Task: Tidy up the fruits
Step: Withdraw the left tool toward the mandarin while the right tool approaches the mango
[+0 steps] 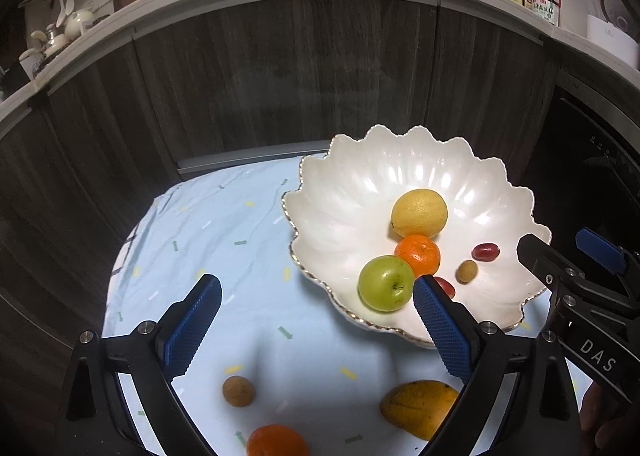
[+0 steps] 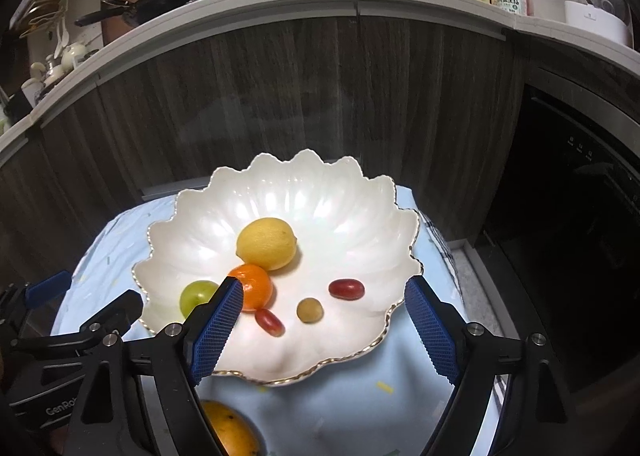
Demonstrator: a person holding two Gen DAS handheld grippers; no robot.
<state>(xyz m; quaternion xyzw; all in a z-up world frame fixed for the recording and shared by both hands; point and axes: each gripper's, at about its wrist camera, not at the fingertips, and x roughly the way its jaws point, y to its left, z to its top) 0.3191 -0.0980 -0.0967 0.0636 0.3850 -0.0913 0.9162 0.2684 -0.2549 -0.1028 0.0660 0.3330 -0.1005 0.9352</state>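
In the left wrist view, the left gripper (image 1: 316, 320) hovered with its jaws spread wide and empty above the blue-clothed desk (image 1: 224, 232), where a mango (image 1: 418, 408), an orange (image 1: 276, 441) and a small brown fruit (image 1: 238, 391) lay outside the scalloped white bowl (image 1: 352, 184). In the right wrist view, the right gripper (image 2: 324, 330) also stood wide open holding nothing over the bowl (image 2: 340, 196), which held a lemon (image 2: 267, 243), a tangerine (image 2: 254, 287), a green apple (image 2: 194, 296), two red grapes (image 2: 346, 289) and a small olive-brown fruit (image 2: 309, 310).

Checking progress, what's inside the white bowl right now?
The bowl holds a lemon, orange, green apple, two red grapes, and a small brownish fruit; fingers partly cover the apple.
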